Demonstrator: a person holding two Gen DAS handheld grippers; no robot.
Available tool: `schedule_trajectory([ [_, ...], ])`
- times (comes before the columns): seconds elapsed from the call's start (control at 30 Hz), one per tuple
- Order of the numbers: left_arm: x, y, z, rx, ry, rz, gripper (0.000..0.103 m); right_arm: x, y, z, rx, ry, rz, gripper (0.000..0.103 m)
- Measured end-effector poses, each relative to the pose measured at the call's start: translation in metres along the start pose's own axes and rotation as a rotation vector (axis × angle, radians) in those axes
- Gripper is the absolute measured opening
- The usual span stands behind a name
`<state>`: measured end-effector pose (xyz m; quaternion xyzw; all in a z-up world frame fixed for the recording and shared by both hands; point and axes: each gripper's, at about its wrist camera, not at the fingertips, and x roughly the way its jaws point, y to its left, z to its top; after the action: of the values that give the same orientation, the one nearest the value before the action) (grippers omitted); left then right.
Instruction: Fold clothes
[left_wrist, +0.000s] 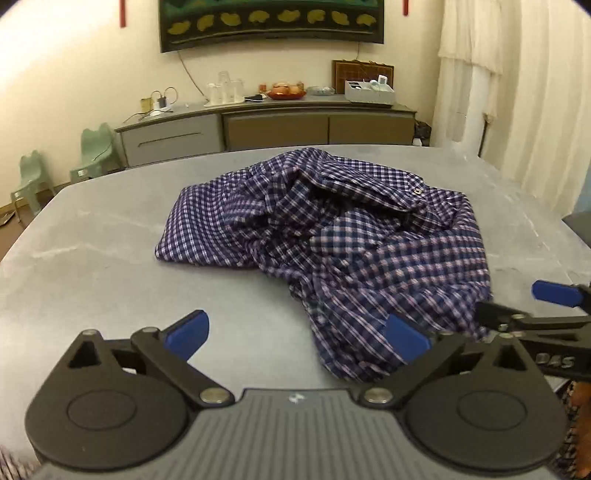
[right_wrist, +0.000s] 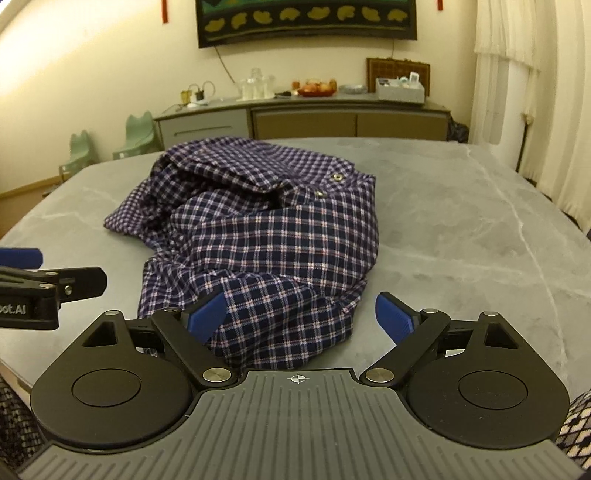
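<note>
I see the crumpled navy-and-white checked shirt (left_wrist: 325, 236) heaped on the near half of the grey marbled stone table (left_wrist: 92, 258). My left gripper (left_wrist: 295, 338) has its blue pads spread wide, gripping nothing, its right pad at the shirt's hem. My right gripper (right_wrist: 299, 319) is also wide open, cloth lying loose between the pads. Beyond stand a grey sideboard (left_wrist: 266, 125), two pale green chairs (left_wrist: 96, 151), cream curtains (left_wrist: 517, 81).
</note>
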<state>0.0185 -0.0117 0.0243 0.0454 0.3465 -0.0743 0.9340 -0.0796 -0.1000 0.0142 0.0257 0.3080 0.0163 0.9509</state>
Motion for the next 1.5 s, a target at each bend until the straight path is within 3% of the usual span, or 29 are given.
schedule_trajectory([
  [0.17,0.03,0.038,0.033,-0.038,-0.013,0.032,0.103,0.011,-0.008,0.023,-0.003,-0.047,-0.002,0.096],
  [0.27,0.052,0.066,0.035,-0.121,-0.031,0.018,0.103,0.035,-0.006,0.036,-0.039,-0.018,-0.025,0.1],
  [0.37,0.074,0.085,0.028,-0.22,0.013,-0.042,0.103,0.07,-0.011,0.037,-0.002,0.06,-0.062,0.096],
  [0.4,0.078,0.085,0.028,-0.233,0.026,-0.066,0.103,0.083,-0.011,0.035,0.01,0.112,-0.026,0.07],
  [0.43,0.08,0.081,0.032,-0.223,0.027,-0.093,0.103,0.095,-0.011,0.033,0.021,0.166,0.015,0.023],
  [0.47,0.08,0.076,0.039,-0.194,0.013,-0.11,0.103,0.099,-0.01,0.037,0.025,0.17,0.041,0.001],
  [0.5,0.08,0.069,0.047,-0.159,-0.006,-0.117,0.103,0.101,-0.01,0.041,0.027,0.167,0.065,0.0],
  [0.63,0.098,0.04,0.085,-0.031,-0.045,-0.134,0.103,0.025,-0.024,0.096,-0.014,-0.186,0.073,0.0],
  [0.7,0.124,0.028,0.1,0.01,-0.021,-0.131,0.103,-0.011,-0.045,0.116,0.007,-0.31,-0.02,0.0],
  [0.73,0.141,0.022,0.104,0.029,0.0,-0.123,0.098,-0.01,-0.055,0.121,-0.005,-0.3,-0.112,0.0],
  [0.77,0.157,0.017,0.106,0.05,0.027,-0.112,0.085,-0.007,-0.066,0.124,-0.018,-0.28,-0.209,0.0],
  [0.8,0.171,0.018,0.106,0.051,0.06,-0.111,0.052,0.008,-0.079,0.12,-0.004,-0.215,-0.254,0.0],
  [0.83,0.184,0.022,0.107,0.037,0.096,-0.116,0.029,0.024,-0.092,0.114,0.014,-0.142,-0.291,0.0],
  [0.87,0.19,0.032,0.111,-0.014,0.109,-0.135,0.018,0.036,-0.097,0.102,0.019,-0.097,-0.325,0.0],
  [0.9,0.188,0.048,0.118,-0.089,0.095,-0.141,0.013,0.047,-0.101,0.089,0.022,-0.056,-0.358,0.008],
  [0.97,0.17,0.089,0.136,-0.211,-0.003,-0.095,0.012,0.051,-0.092,0.066,0.06,-0.065,-0.294,0.017],
  [1.0,0.16,0.112,0.143,-0.28,-0.044,-0.077,0.011,0.052,-0.083,0.062,0.052,-0.067,-0.248,0.037],
  [1.03,0.15,0.137,0.148,-0.355,-0.076,-0.064,0.011,0.053,-0.068,0.06,0.043,-0.094,-0.172,0.07],
  [1.1,0.139,0.173,0.148,-0.447,-0.096,-0.037,0.011,0.059,-0.039,0.056,-0.014,-0.136,-0.044,0.096],
  [1.2,0.141,0.188,0.131,-0.443,-0.045,0.01,0.013,0.084,-0.003,0.044,-0.084,-0.081,0.096,0.096],
  [1.27,0.148,0.179,0.117,-0.379,0.007,-0.016,0.017,0.101,0.016,0.036,-0.122,-0.027,0.164,0.095],
  [1.3,0.151,0.172,0.115,-0.347,0.022,-0.028,0.017,0.113,0.022,0.032,-0.144,0.012,0.172,0.082],
  [1.33,0.152,0.165,0.115,-0.315,0.033,-0.037,0.018,0.123,0.026,0.03,-0.165,0.053,0.175,0.05],
  [1.4,0.151,0.163,0.119,-0.282,0.005,-0.019,0.013,0.142,0.032,0.03,-0.178,0.123,0.181,0.01],
  [1.43,0.146,0.166,0.122,-0.287,-0.037,0.001,0.012,0.142,0.031,0.036,-0.181,0.107,0.151,0.001],
  [1.5,0.128,0.183,0.133,-0.359,-0.146,0.007,0.011,0.134,0.02,0.049,-0.181,0.05,0.049,0.0],
])
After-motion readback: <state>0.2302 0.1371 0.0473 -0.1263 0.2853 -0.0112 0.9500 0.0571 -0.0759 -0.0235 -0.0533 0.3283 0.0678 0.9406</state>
